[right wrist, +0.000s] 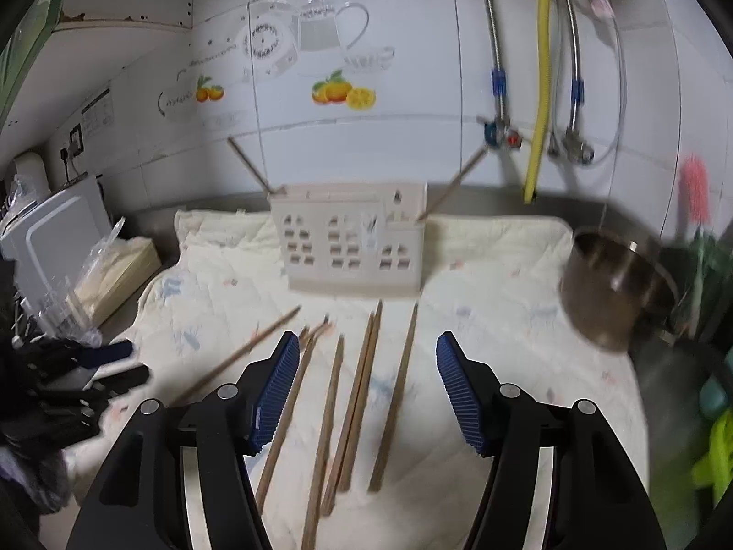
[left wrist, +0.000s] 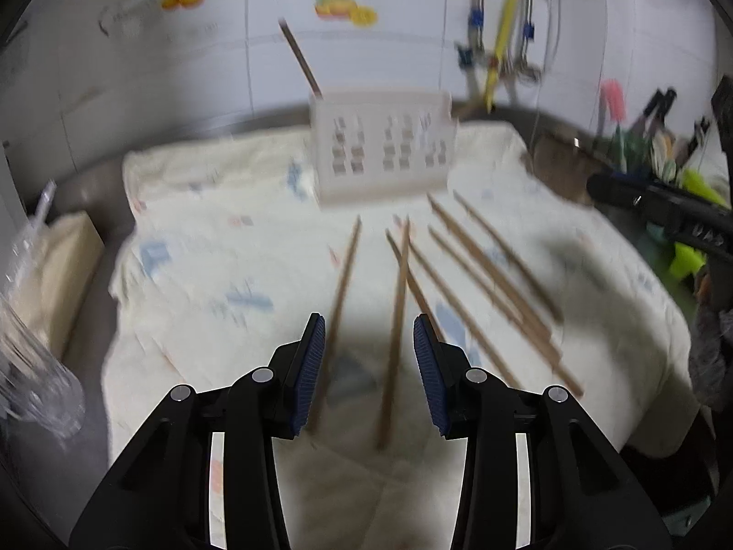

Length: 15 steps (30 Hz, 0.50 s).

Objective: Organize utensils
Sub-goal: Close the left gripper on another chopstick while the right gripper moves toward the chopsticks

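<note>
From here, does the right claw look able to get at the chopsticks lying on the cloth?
Probably yes. The right claw is open and empty, and the loose chopsticks lie uncovered on the cloth right below and ahead of it. Nothing sits between them; the utensil holder stands farther back.

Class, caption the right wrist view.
Open right gripper above loose chopsticks on cloth, facing the utensil holder.

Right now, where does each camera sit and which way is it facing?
Left wrist: sits behind the left claw, open, facing forward over loose chopsticks toward the utensil holder; right claw at right edge.
Right wrist: behind the right claw, open, same heading.
Shared: chopsticks, holder, quilted cloth, tiled wall.
</note>
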Each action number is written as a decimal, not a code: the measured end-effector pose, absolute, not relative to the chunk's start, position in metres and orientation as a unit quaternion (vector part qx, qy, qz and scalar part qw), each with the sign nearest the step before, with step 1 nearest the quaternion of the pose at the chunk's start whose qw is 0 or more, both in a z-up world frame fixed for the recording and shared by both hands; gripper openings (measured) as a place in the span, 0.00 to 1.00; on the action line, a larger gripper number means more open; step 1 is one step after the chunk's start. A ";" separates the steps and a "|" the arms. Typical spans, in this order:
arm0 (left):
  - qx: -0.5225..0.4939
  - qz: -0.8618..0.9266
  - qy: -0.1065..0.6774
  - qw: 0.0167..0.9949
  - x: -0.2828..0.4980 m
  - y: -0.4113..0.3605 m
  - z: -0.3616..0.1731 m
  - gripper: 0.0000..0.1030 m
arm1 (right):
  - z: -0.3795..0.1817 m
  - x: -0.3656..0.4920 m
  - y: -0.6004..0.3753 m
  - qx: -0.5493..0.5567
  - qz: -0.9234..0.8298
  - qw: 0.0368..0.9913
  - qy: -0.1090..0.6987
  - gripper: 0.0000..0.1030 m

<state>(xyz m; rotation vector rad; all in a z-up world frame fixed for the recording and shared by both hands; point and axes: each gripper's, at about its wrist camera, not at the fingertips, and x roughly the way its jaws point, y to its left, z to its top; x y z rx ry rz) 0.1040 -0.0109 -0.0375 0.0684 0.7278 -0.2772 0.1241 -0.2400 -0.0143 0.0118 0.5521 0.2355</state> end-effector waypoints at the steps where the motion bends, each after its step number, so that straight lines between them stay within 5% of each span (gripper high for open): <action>1: 0.035 -0.138 0.362 0.921 0.104 -0.013 -0.044 0.39 | -0.020 0.122 -0.240 0.008 0.116 0.954 0.277 0.59; 7: 0.035 -0.144 0.390 0.909 0.110 -0.020 -0.073 0.38 | -0.049 0.114 -0.243 0.017 0.112 0.946 0.305 0.59; 15: 0.033 -0.149 0.411 0.899 0.124 -0.028 -0.088 0.22 | -0.069 0.110 -0.251 0.030 0.101 0.939 0.327 0.59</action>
